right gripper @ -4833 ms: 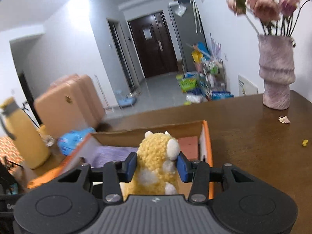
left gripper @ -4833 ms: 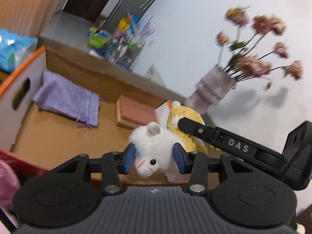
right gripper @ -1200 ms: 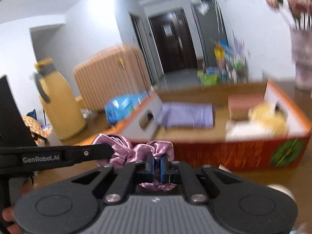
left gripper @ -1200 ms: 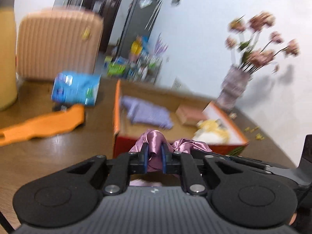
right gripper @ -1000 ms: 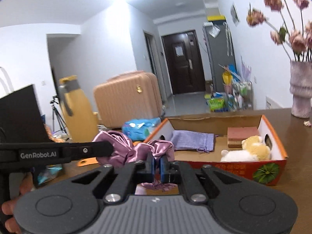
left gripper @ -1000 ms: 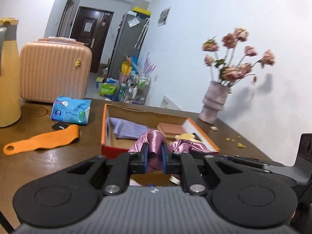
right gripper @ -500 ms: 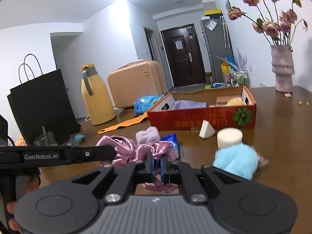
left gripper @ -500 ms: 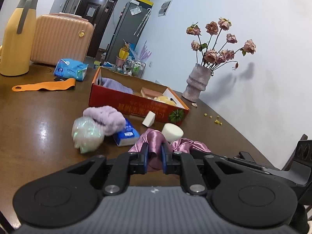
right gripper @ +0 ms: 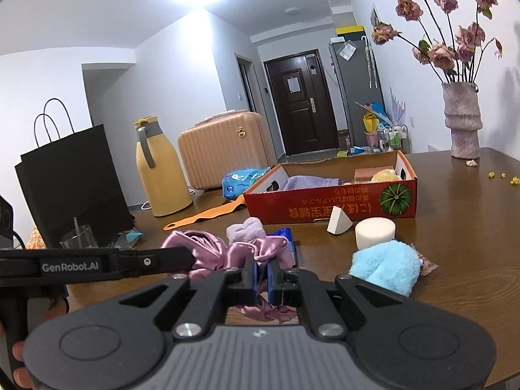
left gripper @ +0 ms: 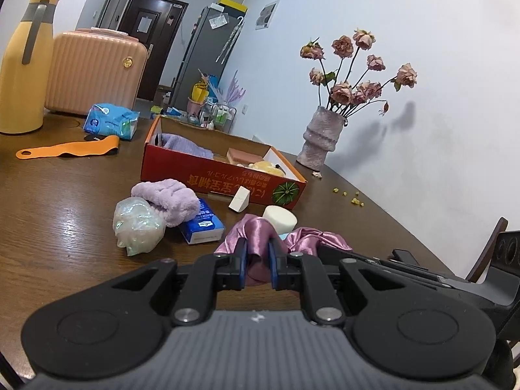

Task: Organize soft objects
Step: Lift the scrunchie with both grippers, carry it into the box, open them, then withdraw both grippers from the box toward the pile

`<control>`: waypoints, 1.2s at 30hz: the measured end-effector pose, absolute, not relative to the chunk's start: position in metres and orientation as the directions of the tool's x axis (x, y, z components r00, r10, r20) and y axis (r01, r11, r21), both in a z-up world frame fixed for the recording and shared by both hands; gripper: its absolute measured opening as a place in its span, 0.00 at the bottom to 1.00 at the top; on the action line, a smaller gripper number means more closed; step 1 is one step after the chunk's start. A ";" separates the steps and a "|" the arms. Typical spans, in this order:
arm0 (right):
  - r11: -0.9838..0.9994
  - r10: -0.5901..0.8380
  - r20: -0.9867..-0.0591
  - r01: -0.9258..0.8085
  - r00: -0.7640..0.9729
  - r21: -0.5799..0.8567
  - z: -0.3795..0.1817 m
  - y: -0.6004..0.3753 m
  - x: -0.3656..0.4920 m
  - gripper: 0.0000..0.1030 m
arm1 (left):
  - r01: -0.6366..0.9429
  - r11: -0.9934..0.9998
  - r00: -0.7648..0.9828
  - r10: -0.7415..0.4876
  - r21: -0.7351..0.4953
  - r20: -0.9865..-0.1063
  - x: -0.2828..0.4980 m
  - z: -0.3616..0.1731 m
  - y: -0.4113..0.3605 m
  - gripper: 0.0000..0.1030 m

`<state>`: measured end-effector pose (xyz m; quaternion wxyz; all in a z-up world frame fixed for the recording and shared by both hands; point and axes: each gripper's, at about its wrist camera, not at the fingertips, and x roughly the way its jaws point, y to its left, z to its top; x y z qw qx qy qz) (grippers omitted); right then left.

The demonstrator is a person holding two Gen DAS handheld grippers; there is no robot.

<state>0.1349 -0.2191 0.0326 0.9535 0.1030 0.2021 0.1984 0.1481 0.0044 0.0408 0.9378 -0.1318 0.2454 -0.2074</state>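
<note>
A pink satin scrunchie (left gripper: 256, 232) hangs low over the brown table, stretched between both grippers. My left gripper (left gripper: 258, 260) is shut on one fold of it. My right gripper (right gripper: 261, 273) is shut on another fold (right gripper: 260, 250). Farther back stands the red cardboard box (left gripper: 211, 180), holding a purple pouch (left gripper: 185, 144), a brick-coloured sponge (left gripper: 243, 155) and a yellow plush (left gripper: 263, 166). Loose in front of the box lie a purple fluffy piece (left gripper: 169, 198), an iridescent ball (left gripper: 138, 224), a white wedge sponge (right gripper: 338, 222), a round white sponge (right gripper: 375, 232) and a blue fluffy piece (right gripper: 383, 266).
A blue tissue pack (left gripper: 203, 226) lies beside the purple piece. An orange strap (left gripper: 68, 149), a yellow flask (right gripper: 161, 175) and a peach suitcase (right gripper: 224, 149) stand at the left back. A black paper bag (right gripper: 71, 182) and a glass (right gripper: 79, 237) are near left. A flower vase (right gripper: 463, 123) is far right.
Both grippers have drawn back from the box with the scrunchie still held, so the box is now farther off and the loose items show. Over the last half second nothing moved.
</note>
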 end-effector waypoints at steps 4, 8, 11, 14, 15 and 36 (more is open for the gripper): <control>0.900 0.420 -0.353 -0.333 0.836 0.283 0.032 -0.220 0.155 0.06 | 0.326 0.878 0.785 -0.458 -0.351 -0.417 0.173 0.042 0.003 0.13; 0.899 0.425 -0.344 -0.344 0.837 0.272 0.044 -0.223 0.193 0.06 | 0.342 0.881 0.790 -0.458 -0.328 -0.408 0.212 0.057 0.000 0.13; 0.896 0.432 -0.332 -0.358 0.839 0.262 0.058 -0.224 0.228 0.06 | 0.357 0.884 0.799 -0.457 -0.303 -0.391 0.251 0.073 -0.001 0.13; 0.890 0.447 -0.327 -0.377 0.833 0.254 0.072 -0.222 0.280 0.06 | 0.349 0.900 0.808 -0.431 -0.262 -0.403 0.304 0.081 -0.004 0.13; 0.885 0.457 -0.331 -0.383 0.826 0.265 0.074 -0.221 0.301 0.06 | 0.339 0.906 0.809 -0.419 -0.256 -0.413 0.322 0.082 -0.004 0.13; 0.884 0.468 -0.643 -0.316 0.606 0.345 0.004 -0.166 0.509 0.19 | 0.247 0.965 0.765 -0.247 -0.083 -0.595 0.458 0.038 0.003 0.51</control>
